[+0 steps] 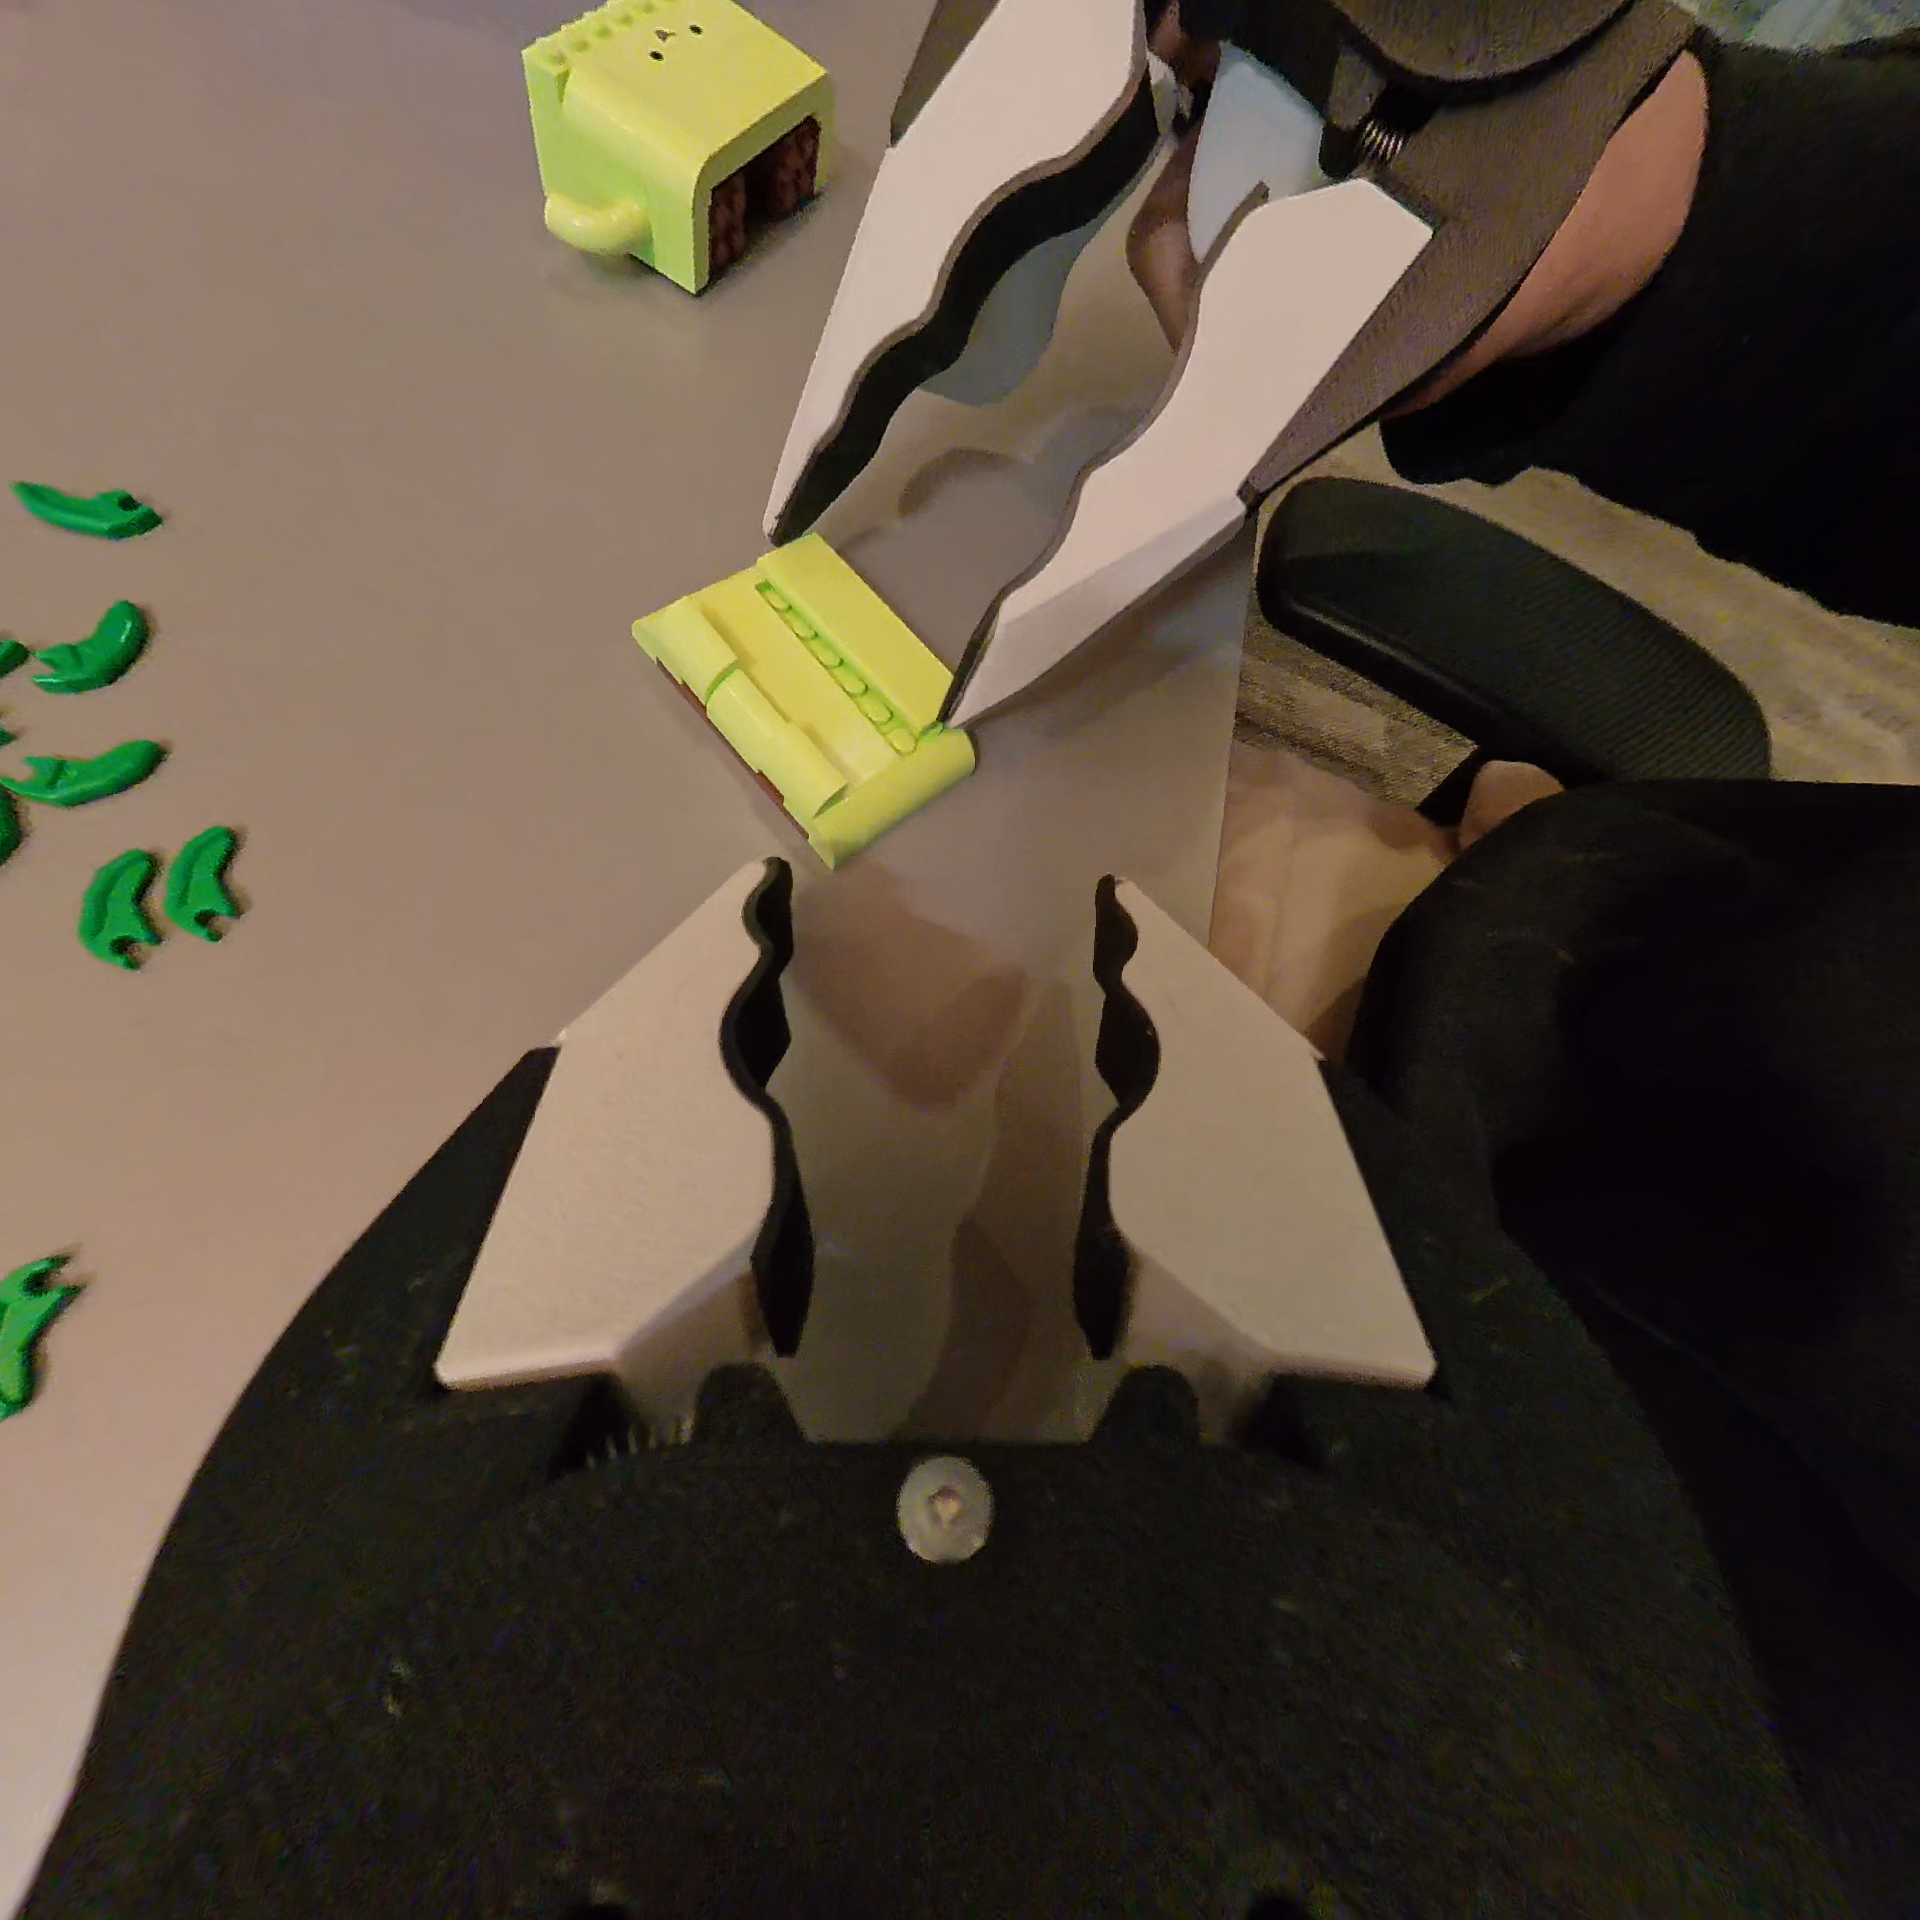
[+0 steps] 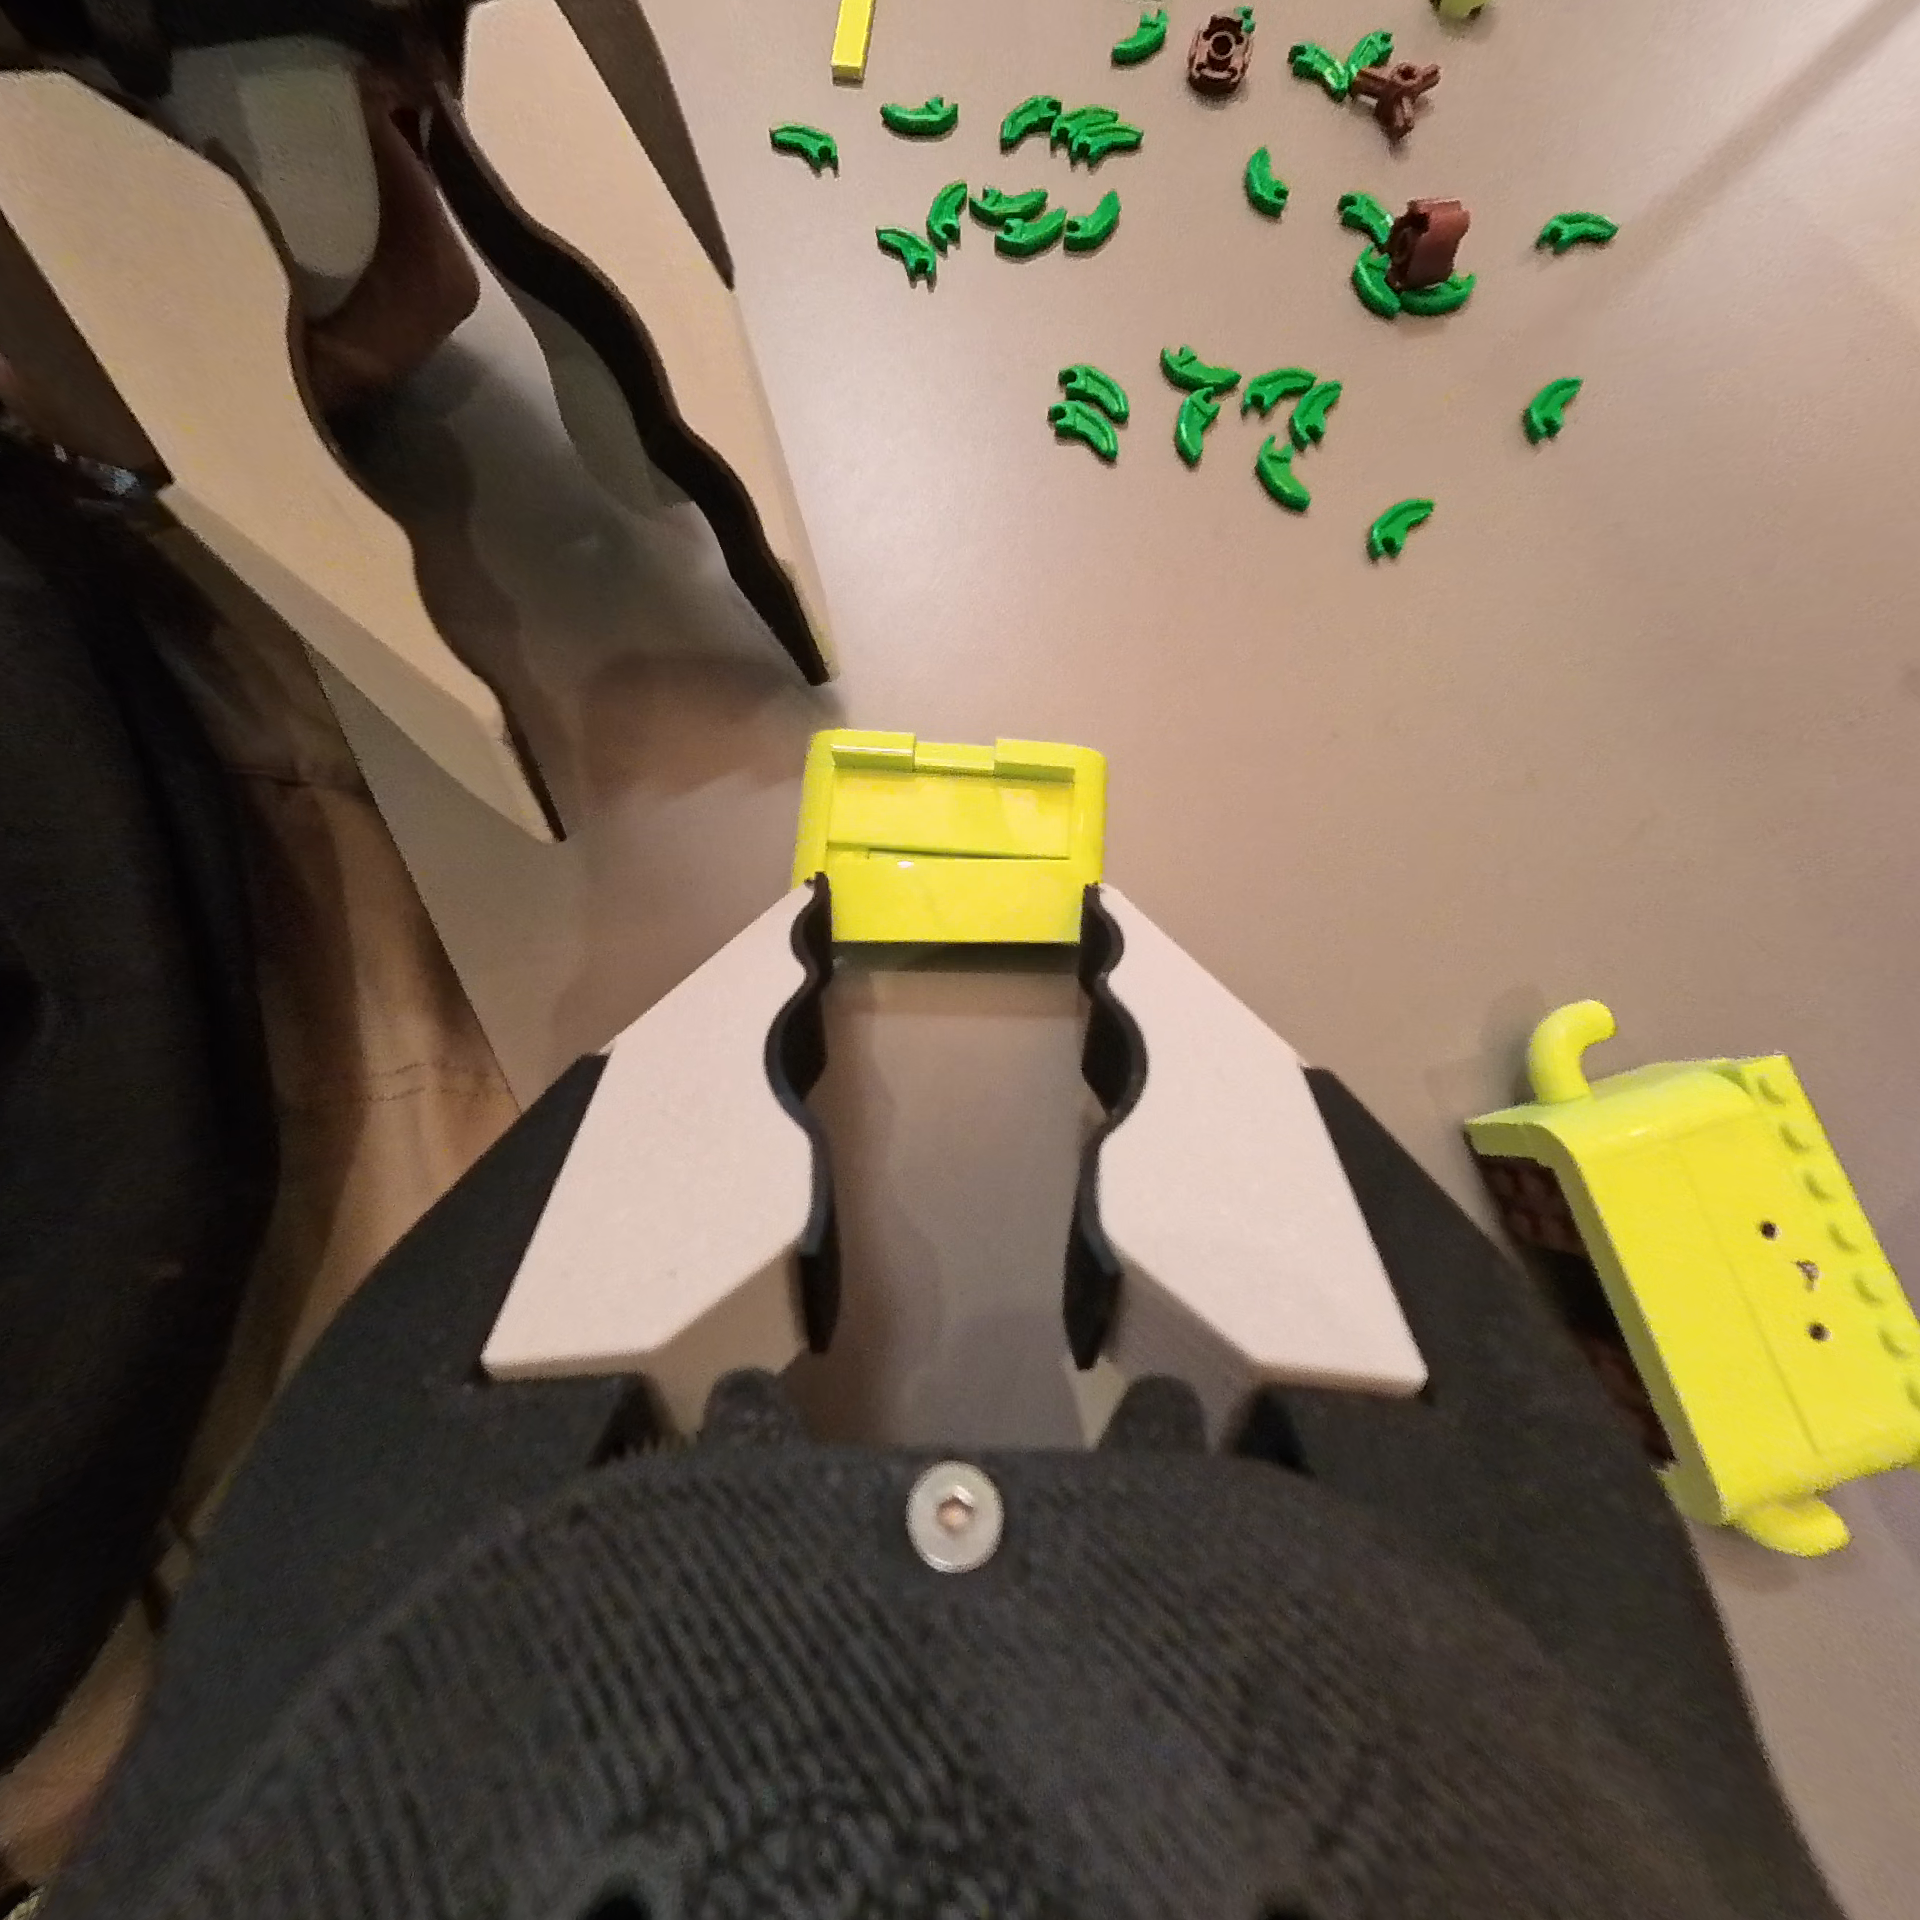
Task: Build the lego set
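Loose green leaf pieces (image 1: 114, 790) sit out at nine o'clock. Centre table, the lime block (image 1: 805, 701) is pinched by the right gripper (image 2: 951, 914). At six o'clock the left gripper (image 1: 940, 883) gapes, empty. Risk: that corner-only pinch could twist loose.

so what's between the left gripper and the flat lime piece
Nothing: bare table between the left gripper and the lime piece, seen in the left wrist view.

No readable text, label, brand, number or sign shows in either view.
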Motion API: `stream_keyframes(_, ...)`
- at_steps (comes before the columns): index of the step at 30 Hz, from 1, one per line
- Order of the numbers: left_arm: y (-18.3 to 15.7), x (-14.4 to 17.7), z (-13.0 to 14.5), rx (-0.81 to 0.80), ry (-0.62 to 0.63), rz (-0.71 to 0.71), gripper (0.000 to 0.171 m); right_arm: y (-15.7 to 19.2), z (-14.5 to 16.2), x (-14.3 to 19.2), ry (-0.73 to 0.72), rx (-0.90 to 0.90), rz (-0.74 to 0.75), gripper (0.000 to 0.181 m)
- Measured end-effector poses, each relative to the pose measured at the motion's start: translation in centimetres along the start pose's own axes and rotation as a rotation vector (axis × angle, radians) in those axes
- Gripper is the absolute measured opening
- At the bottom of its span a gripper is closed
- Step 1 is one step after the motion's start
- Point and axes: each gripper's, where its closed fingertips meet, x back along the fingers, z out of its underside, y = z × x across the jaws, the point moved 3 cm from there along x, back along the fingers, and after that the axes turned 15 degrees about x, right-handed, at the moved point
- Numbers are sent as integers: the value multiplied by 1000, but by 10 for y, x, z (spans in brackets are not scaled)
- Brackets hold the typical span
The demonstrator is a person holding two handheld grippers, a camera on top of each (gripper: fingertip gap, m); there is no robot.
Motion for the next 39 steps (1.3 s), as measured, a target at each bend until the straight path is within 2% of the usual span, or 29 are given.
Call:
stream_keyframes(22, -1, -6, 6, -82, 45, -79, 58, 4, -4, -4, 21, -25, 42, 47)
stream_keyframes(33, 0, -3, 3, -30, 23, -35, 58, 4, -7, -1, 25, -15, 48, 51)
stream_keyframes(39, 0, -3, 2, -13, 18, -22, 58, 1, -12, 2, 4, -21, 57, 46)
